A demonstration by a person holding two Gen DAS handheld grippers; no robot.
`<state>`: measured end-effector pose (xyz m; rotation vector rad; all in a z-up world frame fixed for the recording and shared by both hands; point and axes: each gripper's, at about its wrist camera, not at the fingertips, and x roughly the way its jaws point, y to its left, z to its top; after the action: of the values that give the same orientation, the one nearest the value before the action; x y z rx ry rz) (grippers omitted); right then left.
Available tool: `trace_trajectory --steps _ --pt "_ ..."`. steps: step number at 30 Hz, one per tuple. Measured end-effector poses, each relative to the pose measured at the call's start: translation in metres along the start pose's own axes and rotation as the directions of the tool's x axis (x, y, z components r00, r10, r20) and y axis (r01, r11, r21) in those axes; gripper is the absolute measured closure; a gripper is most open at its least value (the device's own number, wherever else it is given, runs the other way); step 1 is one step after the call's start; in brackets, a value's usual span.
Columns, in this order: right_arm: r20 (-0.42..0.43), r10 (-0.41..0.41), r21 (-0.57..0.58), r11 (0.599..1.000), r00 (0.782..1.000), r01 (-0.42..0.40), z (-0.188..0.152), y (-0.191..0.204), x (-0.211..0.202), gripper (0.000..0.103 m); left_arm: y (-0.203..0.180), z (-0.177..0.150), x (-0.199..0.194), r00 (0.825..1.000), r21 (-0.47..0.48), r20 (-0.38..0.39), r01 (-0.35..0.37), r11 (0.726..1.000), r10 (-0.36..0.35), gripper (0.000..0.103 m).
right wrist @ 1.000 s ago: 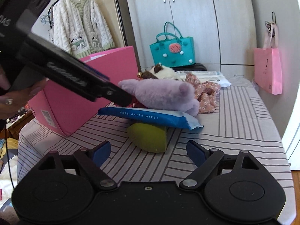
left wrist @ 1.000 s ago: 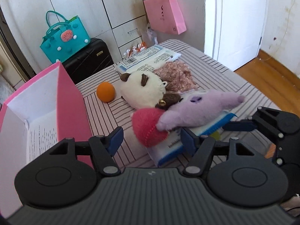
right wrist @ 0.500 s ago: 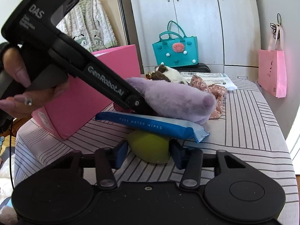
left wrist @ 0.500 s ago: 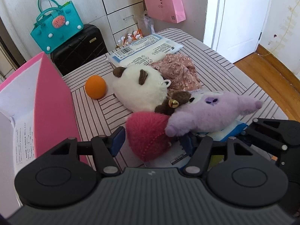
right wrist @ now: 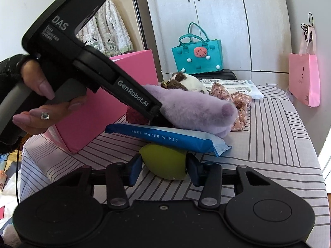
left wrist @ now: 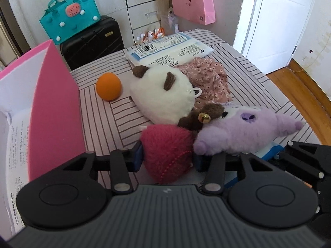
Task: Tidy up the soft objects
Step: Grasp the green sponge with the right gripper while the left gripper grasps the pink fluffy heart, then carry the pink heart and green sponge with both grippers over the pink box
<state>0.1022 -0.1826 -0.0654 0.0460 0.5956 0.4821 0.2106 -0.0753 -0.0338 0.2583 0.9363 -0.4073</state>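
My left gripper is closing on a fuzzy pink plush, and both pads press into its sides. A purple plush lies against it on the right, resting on a blue pack of wipes. Under that pack sits a green ball on the striped table. My right gripper is closing on the ball, a pad against each side. Behind lie a white and brown plush, a floral cloth and an orange ball.
An open pink box stands at the table's left edge. A white flat package lies at the far side. Beyond the table are a black suitcase with a teal bag, a hanging pink bag and a white door.
The left gripper moved forward and down over the pink plush and its jaws narrowed onto it. The right gripper's jaws closed in from wide apart onto the green ball.
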Motion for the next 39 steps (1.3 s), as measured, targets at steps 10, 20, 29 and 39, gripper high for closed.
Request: trace_trajectory --steps 10,20,29,39 --pt "-0.039 0.011 -0.01 1.0 0.999 -0.012 0.006 0.007 -0.004 0.054 0.005 -0.002 -0.029 0.999 0.031 0.042 0.019 0.999 -0.02 0.061" --pt "-0.082 0.111 0.033 0.994 0.99 -0.109 0.015 0.015 -0.016 0.054 0.014 -0.016 -0.05 0.997 -0.003 0.065 0.029 1.0 -0.029 0.061" --pt "-0.074 0.161 -0.007 0.987 0.984 -0.162 0.024 0.032 -0.043 0.054 0.012 -0.028 -0.074 0.994 0.004 0.091 0.064 0.998 -0.064 0.061" --pt "-0.13 0.101 -0.133 0.984 0.986 -0.119 0.052 0.045 -0.054 0.054 0.017 -0.038 -0.1 0.989 -0.007 0.084 0.125 0.992 -0.124 0.061"
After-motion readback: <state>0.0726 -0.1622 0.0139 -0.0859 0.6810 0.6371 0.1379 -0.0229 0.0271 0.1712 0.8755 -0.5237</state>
